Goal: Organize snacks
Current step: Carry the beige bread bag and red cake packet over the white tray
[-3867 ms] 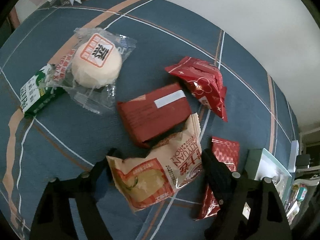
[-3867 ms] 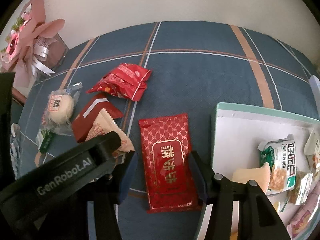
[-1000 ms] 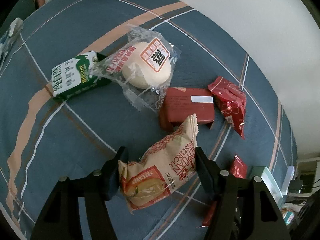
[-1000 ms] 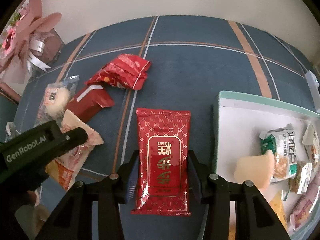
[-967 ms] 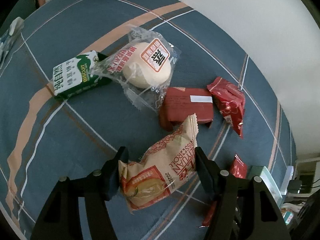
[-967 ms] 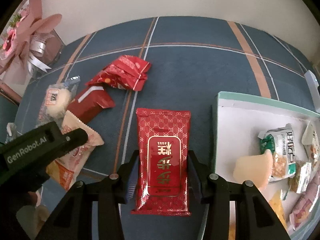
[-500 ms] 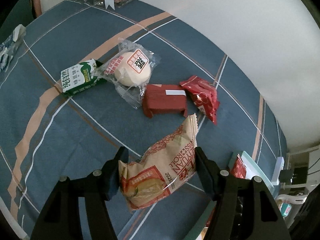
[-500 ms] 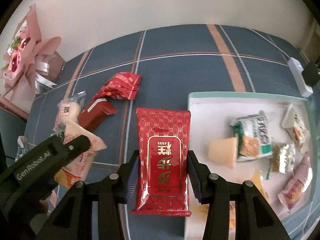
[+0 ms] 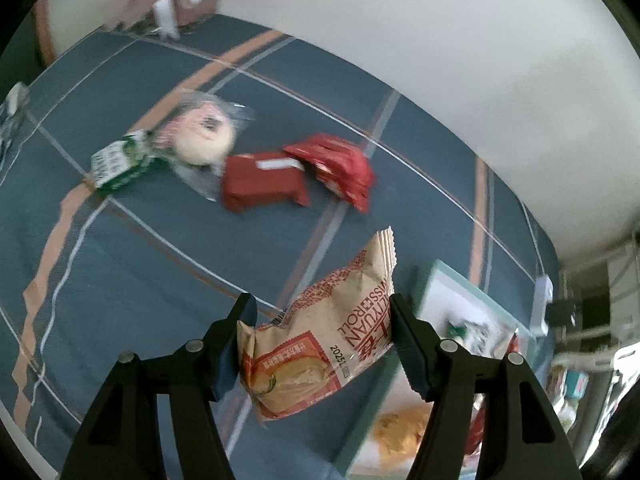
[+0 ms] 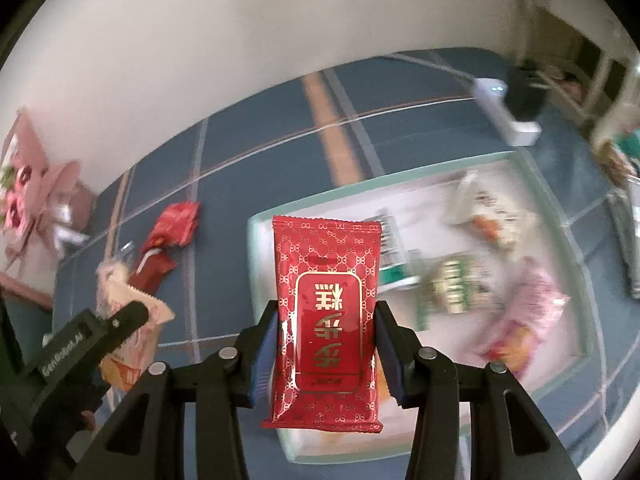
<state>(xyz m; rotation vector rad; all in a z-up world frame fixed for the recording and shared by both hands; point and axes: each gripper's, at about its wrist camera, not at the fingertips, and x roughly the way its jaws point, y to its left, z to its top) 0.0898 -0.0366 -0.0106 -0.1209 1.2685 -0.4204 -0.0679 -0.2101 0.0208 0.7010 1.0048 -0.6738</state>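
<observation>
My left gripper (image 9: pixel 320 344) is shut on a beige and red Swiss roll packet (image 9: pixel 320 344), lifted above the blue checked cloth (image 9: pixel 132 264). My right gripper (image 10: pixel 325 332) is shut on a flat red packet with gold characters (image 10: pixel 326 300), held up over the near left part of the pale green tray (image 10: pixel 568 240). The tray holds several snack packets, blurred by motion. In the right wrist view the left gripper (image 10: pixel 80 344) with its beige packet shows at the lower left. In the left wrist view a corner of the tray (image 9: pixel 436 276) lies at the lower right.
On the cloth lie a bun in clear wrap (image 9: pixel 204 140), a green and white carton (image 9: pixel 116 160), a dark red pack (image 9: pixel 260 182) and a bright red pouch (image 9: pixel 340 168). A pink bouquet (image 10: pixel 28 188) stands at the far left. A white device (image 10: pixel 504 108) lies beyond the tray.
Both grippers have risen and swung toward the tray with their packets still held. The loose snacks have shrunk in view, and the red packet now hangs over the tray.
</observation>
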